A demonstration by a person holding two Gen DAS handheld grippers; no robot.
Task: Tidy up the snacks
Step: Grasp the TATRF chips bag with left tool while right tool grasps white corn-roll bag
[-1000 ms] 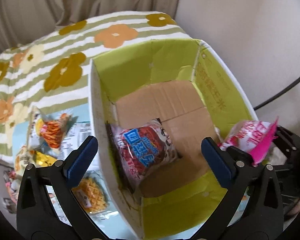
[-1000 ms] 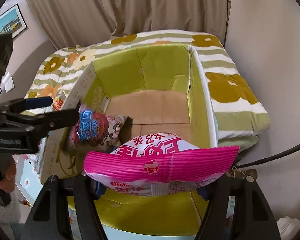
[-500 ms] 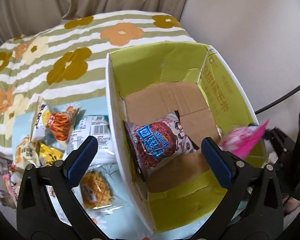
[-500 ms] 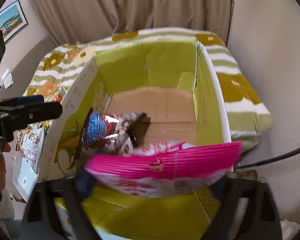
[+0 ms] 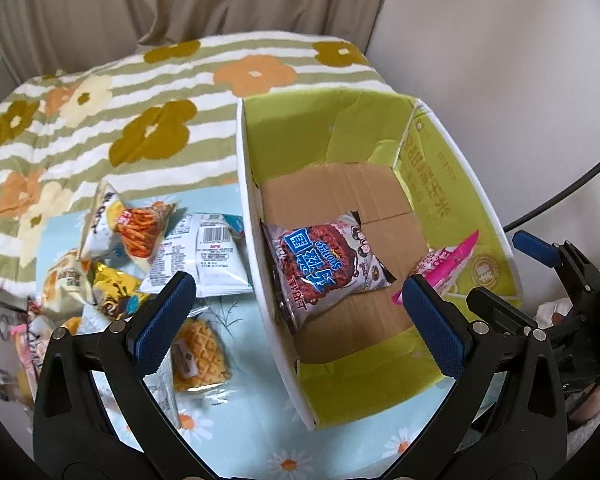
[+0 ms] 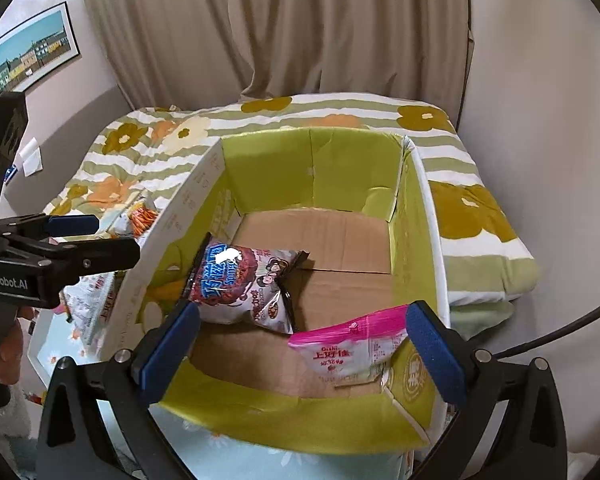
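Observation:
An open cardboard box (image 5: pixel 464 184) with green inner walls sits on a flowered bed; it also shows in the right wrist view (image 6: pixel 316 168). Inside lie a maroon and blue snack bag (image 5: pixel 324 264) (image 6: pixel 240 284) against the left wall and a pink and white snack bag (image 6: pixel 348 356) (image 5: pixel 444 264) in the near right corner. My right gripper (image 6: pixel 300 344) is open and empty above the box's near edge, just behind the pink bag. My left gripper (image 5: pixel 296 316) is open and empty above the box's left wall. Several loose snack bags (image 5: pixel 140 236) lie left of the box.
A waffle snack packet (image 5: pixel 198 356) and a white barcode packet (image 5: pixel 216 256) lie on the light blue daisy cloth (image 5: pixel 252 432) left of the box. Curtains (image 6: pixel 300 28) hang behind the bed. A wall stands at the right, with a black cable (image 5: pixel 560 196).
My right gripper opened and let go of the pink bag, which dropped into the box's near right corner. My left gripper drew back and leftward, showing more loose snacks.

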